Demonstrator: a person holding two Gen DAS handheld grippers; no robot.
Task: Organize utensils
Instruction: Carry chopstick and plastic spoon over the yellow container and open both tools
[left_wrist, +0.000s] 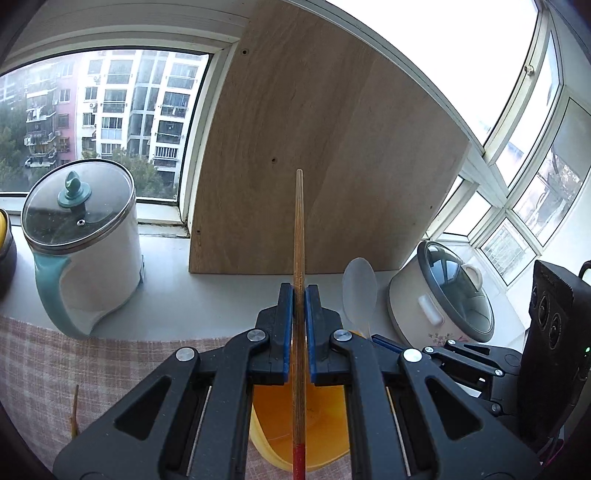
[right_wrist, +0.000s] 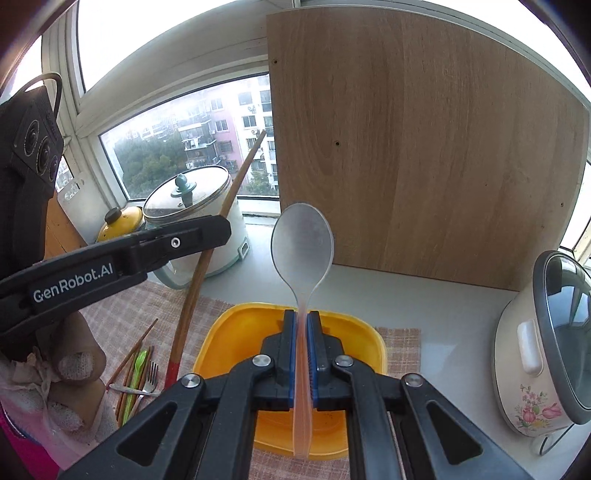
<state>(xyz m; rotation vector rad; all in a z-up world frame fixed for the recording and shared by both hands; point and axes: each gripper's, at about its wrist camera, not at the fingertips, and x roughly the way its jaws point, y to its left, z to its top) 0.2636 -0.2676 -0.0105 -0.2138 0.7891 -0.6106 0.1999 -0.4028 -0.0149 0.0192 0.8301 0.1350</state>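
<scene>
My left gripper (left_wrist: 299, 291) is shut on a long wooden chopstick (left_wrist: 298, 236) with a red end, held upright above a yellow plastic container (left_wrist: 321, 417). My right gripper (right_wrist: 302, 317) is shut on the handle of a translucent plastic spoon (right_wrist: 303, 240), bowl end pointing away, also above the yellow container (right_wrist: 240, 325). The spoon (left_wrist: 359, 291) shows beside the left jaws on the right. The left gripper (right_wrist: 207, 230) and its chopstick (right_wrist: 207, 266) appear at the left of the right wrist view. Several loose utensils (right_wrist: 138, 373), chopsticks, a green piece and a metal fork, lie on the checked cloth.
A white pot with a glass lid and teal handle (left_wrist: 79, 236) stands on the windowsill at the left, a yellow-lidded pot (right_wrist: 120, 221) beside it. A wooden board (left_wrist: 317, 166) leans against the window. A flowered rice cooker (right_wrist: 543, 350) sits at the right. A person's hand (right_wrist: 70, 362) is at lower left.
</scene>
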